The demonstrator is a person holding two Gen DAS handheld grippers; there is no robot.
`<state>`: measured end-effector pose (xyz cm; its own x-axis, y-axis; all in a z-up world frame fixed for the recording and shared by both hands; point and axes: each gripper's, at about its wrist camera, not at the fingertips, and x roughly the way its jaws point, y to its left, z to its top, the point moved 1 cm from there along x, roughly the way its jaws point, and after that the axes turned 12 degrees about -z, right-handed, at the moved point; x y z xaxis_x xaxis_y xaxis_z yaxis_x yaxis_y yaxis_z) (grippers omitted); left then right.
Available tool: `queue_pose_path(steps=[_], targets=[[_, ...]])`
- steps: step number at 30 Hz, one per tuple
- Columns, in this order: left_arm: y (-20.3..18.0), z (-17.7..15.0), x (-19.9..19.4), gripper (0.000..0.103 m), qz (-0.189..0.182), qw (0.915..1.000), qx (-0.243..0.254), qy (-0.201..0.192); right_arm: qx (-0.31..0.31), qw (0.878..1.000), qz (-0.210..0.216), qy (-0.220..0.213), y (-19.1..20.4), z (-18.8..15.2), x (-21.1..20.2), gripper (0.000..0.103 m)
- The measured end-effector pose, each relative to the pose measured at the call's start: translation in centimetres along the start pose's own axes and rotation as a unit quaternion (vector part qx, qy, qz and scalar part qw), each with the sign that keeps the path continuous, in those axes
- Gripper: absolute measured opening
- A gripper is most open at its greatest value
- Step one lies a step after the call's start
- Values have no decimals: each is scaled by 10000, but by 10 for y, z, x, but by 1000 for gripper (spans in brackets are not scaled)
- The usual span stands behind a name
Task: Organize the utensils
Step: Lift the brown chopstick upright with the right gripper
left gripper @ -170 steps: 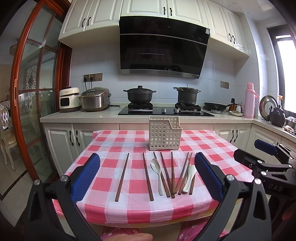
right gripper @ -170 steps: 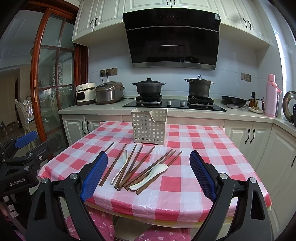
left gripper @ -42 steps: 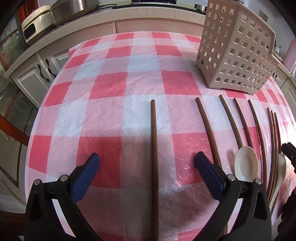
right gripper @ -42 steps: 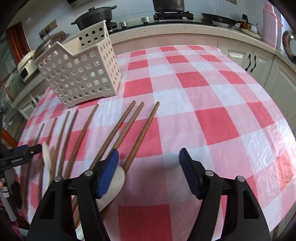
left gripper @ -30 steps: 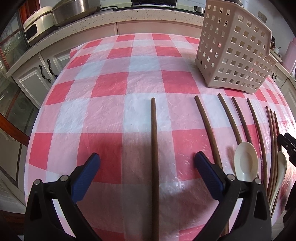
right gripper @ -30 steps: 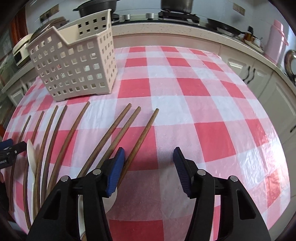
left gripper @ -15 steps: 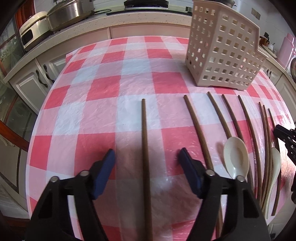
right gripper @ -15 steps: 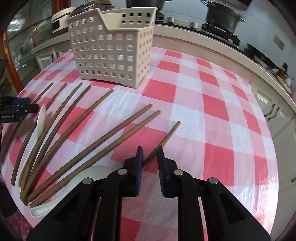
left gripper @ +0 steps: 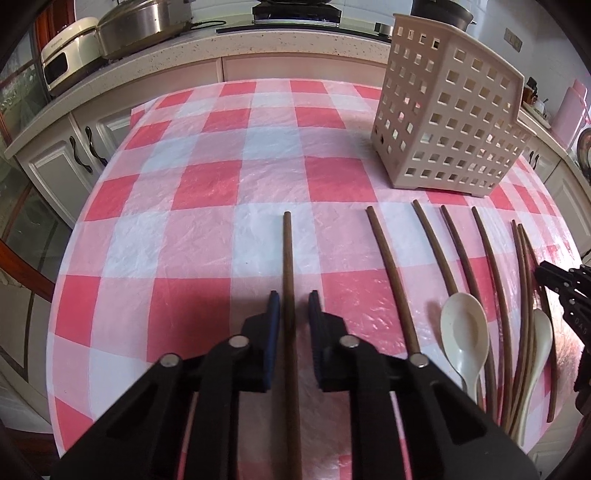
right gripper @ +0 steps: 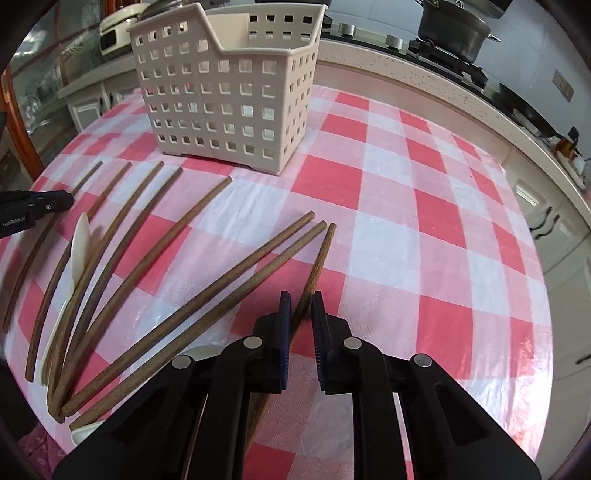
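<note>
Nearest to me, my left tongs (left gripper: 293,299) are closing around the leftmost chopstick (left gripper: 287,251). It runs straight between the pads, but a sliver of cloth still shows beside it, so I wouldn't call it pinched yet. My right tongs (right gripper: 300,299) have come together on the rightmost chopstick (right gripper: 321,254), with the pads tight against both of its sides. Count-wise I get eight brown chopsticks, all lying on the tabletop with their tips pointing away from me: my two at the outer ends and six more (left gripper: 391,273) fanned out between them. There are also two cream spoons. One (left gripper: 464,339) sits bowl-up in the middle of the fan, lying on top of a couple of sticks. The other (left gripper: 541,343) is tucked in among the tight bunch just beside my right-hand stick, so that side is pretty crowded. My left stick lies well apart from its neighbours. Everything's on a red-and-white checked cloth (left gripper: 207,184) under clear plastic. Past the chopstick tips stands one beige holey basket (left gripper: 450,122), upright, and I can't see anything in it. Behind the tabletop is the kitchen counter (left gripper: 295,40), with a steel cooker (left gripper: 140,26), a white appliance (left gripper: 70,62) and a pot (right gripper: 454,29) on the hob.
</note>
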<state>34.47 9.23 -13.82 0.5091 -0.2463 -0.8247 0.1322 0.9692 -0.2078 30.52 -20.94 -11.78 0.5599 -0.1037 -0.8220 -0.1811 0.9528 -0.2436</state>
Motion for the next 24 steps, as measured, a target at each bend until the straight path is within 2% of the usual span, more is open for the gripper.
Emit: queue_pose_path(steps=[2,7,9,13,19,24], targets=[[0,2,1,6,20,10000,-1,1,134,9999,62,79,-4,1,2,15],[-9,0,4,6,299,9992,269,-3,257,9996,72,73,-8,0,3,15],[-11,-1,4,6,346,9990,286,-1,250,9997,18,35,-5,-1,3,11],[-9,-1,3,6,289,9993,242,7,257,9996,-120,-69,0,-4,0,6],[-3,-4,-2,6,71,9999,-28,-153,710,9972,-19,-249,-11,-13,-11,5],[-11,-7,-23,6,-115,9987,-38,-491,1051,9925,68,-617,-30,-14,-33,5]])
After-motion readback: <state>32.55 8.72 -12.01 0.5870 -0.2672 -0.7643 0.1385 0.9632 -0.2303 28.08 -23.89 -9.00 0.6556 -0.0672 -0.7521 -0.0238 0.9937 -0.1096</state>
